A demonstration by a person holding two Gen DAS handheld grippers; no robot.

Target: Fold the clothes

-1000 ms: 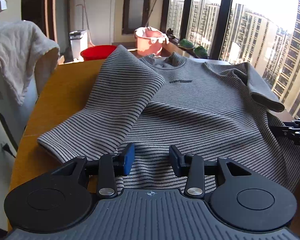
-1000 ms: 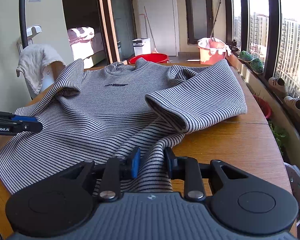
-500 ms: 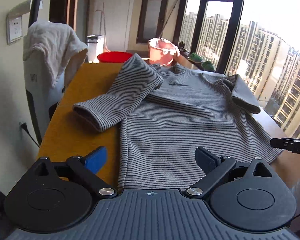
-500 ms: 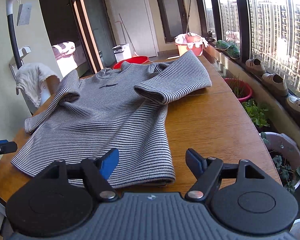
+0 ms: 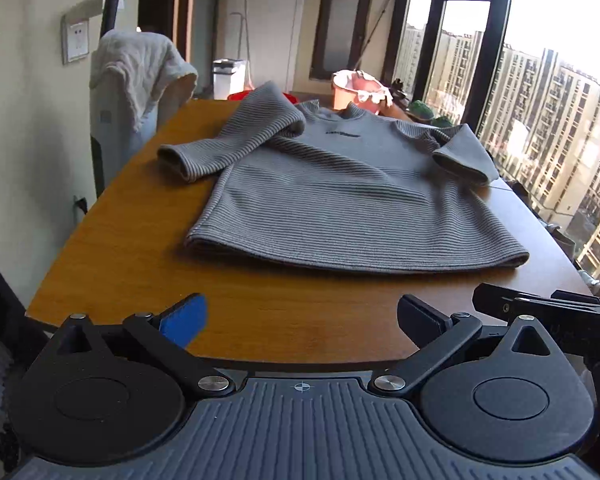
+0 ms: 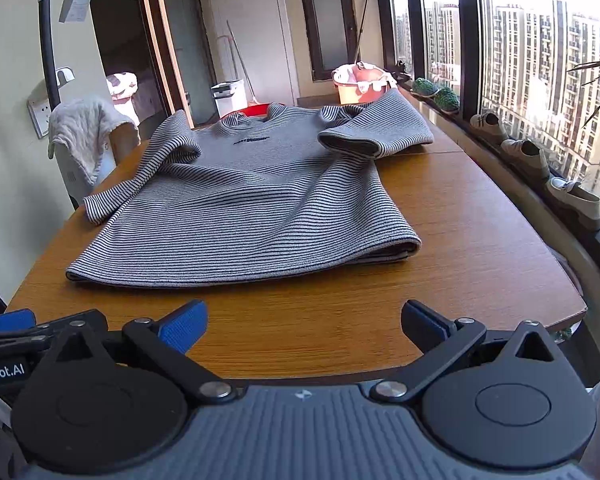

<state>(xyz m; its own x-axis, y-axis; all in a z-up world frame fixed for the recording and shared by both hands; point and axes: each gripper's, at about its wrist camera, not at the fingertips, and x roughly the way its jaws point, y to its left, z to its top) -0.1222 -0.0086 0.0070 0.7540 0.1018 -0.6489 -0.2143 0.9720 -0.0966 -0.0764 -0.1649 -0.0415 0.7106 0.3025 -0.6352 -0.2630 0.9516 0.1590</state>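
1. The shirt lies flat on the table, collar at the far end, hem toward the near edge.
2. Both sleeves are folded inward and rest on the shirt's body.
3. The left gripper and right gripper sit side by side at the near edge, apart from the hem.
4. A towel hangs over a chair left of the table.
5. Behind the table stand a bin and a bucket.
6. Shoes line the sill on the right.
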